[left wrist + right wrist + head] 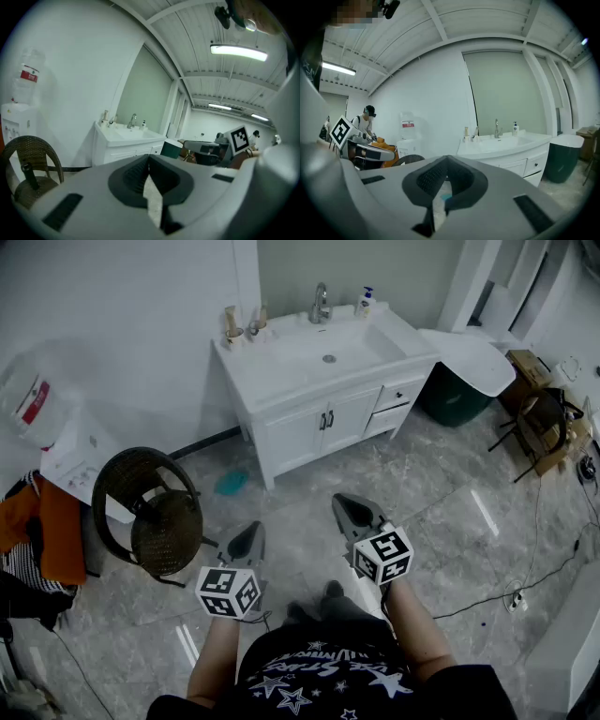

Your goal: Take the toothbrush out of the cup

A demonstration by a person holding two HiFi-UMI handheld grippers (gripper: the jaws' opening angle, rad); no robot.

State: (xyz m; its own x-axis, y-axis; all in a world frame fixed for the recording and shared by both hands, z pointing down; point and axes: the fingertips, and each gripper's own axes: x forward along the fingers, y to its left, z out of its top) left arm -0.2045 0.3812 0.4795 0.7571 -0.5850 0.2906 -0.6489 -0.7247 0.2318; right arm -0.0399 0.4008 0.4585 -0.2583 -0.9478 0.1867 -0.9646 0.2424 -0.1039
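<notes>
While both grippers hang low in front of the person, well apart from the white vanity [309,413], the task's things sit untouched at the back left corner of its top. Two cups stand there side by side, the cup [234,335] nearest the corner and a second cup [258,332] just beside it toward the tap [321,304]. A slim stick rises from each. The tan upright one in the corner cup is probably the toothbrush [230,319], though it is too small to be sure. The tap stands at the middle of the back edge behind the basin [328,354], with a soap bottle [364,301] near it at the back edge on the right. The left gripper [248,532] points toward the vanity across the marble floor [441,521]. In its own view its fingers meet at the tips with nothing between them. The right gripper [349,504] is just beside it, aimed the same way. Its fingers are likewise pressed together and empty. A wicker chair [155,507] stands on the floor to the left of the left gripper, and a green bin [455,395] sits by the vanity's right end.
</notes>
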